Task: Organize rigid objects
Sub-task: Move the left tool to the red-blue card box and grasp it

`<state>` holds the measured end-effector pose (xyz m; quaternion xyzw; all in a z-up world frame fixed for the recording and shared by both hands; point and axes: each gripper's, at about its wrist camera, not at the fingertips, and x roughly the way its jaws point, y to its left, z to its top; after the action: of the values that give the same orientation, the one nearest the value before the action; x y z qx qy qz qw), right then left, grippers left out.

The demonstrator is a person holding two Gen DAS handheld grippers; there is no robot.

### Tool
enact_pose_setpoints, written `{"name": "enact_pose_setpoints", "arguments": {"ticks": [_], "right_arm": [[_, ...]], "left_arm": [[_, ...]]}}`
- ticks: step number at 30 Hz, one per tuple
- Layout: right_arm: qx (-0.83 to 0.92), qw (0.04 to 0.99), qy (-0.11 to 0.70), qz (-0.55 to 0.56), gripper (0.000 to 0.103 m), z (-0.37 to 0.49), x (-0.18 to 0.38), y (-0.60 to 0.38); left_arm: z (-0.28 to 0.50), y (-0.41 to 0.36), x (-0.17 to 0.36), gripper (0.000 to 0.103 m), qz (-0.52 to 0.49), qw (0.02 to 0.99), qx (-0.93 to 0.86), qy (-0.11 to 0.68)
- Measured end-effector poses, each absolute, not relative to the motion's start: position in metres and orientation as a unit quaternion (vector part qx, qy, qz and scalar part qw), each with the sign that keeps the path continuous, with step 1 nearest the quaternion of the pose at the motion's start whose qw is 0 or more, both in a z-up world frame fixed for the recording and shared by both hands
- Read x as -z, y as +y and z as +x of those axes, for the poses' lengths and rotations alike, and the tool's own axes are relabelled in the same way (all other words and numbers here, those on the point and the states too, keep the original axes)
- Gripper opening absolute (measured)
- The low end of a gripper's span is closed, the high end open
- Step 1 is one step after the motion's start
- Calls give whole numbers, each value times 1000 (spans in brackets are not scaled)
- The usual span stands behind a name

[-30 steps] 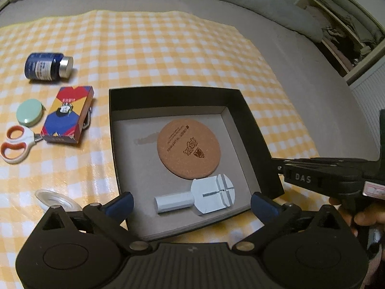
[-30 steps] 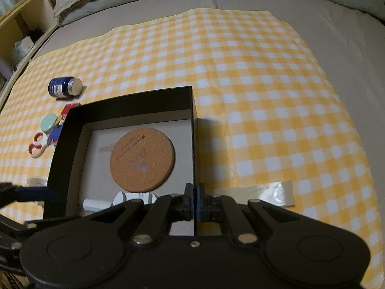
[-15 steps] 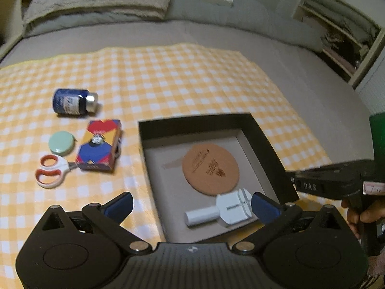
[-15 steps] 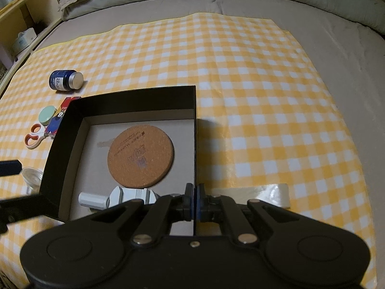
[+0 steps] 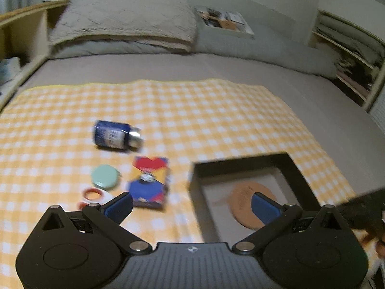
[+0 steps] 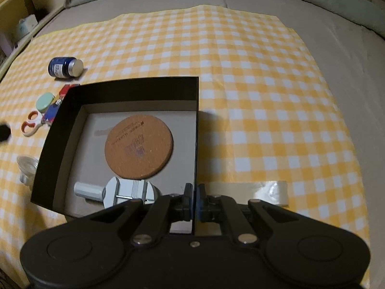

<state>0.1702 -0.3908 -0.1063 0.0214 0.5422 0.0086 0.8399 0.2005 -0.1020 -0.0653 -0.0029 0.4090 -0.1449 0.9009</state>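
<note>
**Box partly filled, right gripper clamped on its wall**

Right gripper (image 6: 193,200): jaws pressed together on the near end of the right-hand wall of the black box (image 6: 134,89), pinching the thin cardboard edge between the pads. Judged purpose: steadying the box while the other hand fetches.

Left gripper (image 5: 191,204): jaws spread wide, nothing between the blue pads. It hangs above the checked cloth (image 6: 264,72), at the box's left wall, facing the loose items. Left view is motion-blurred.

Inside the box: cork coaster (image 6: 139,147) flat on the floor, roughly central; white tool (image 6: 120,191) with a cylindrical handle lies just nearer the camera than the coaster, possibly touching its edge (cannot tell).

Outside the box, all to its left on the cloth:
- card box (image 5: 149,183), closest to the box wall
- mint round case (image 5: 104,177), just beyond the card box
- scissors (image 6: 31,124), orange handles, next to the case
- blue bottle (image 6: 65,67) on its side, furthest back
- clear round item (image 6: 27,165), near the box's left front corner; identity unclear

Strip of clear tape (image 6: 269,191) lies on the cloth right of the box.

Progress estimate: two items in, five left outside. Under halfway. Card box looks the most convenient next pick for the open left gripper.
</note>
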Motion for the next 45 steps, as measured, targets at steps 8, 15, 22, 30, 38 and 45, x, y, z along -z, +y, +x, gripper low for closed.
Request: {"name": "enact_pose_setpoints", "arguments": {"ticks": [8, 15, 22, 30, 38, 45], "right_arm": [[-9, 836, 549, 4, 4, 170, 106, -387], [-7, 834, 552, 7, 4, 170, 107, -387], [-9, 833, 552, 18, 4, 172, 108, -392], [-11, 833, 553, 21, 6, 174, 110, -391], [-14, 832, 554, 25, 6, 176, 113, -389], [-17, 830, 557, 29, 6, 175, 115, -388]], "left_arm": [[240, -71, 69, 103, 35, 920, 79, 383], [273, -48, 89, 98, -12, 899, 110, 423], [291, -53, 106, 63, -23, 884, 135, 448], [313, -72, 133, 56, -14, 865, 142, 481], [330, -81, 154, 56, -2, 857, 126, 500], [335, -85, 160, 62, -1, 857, 126, 500]]}}
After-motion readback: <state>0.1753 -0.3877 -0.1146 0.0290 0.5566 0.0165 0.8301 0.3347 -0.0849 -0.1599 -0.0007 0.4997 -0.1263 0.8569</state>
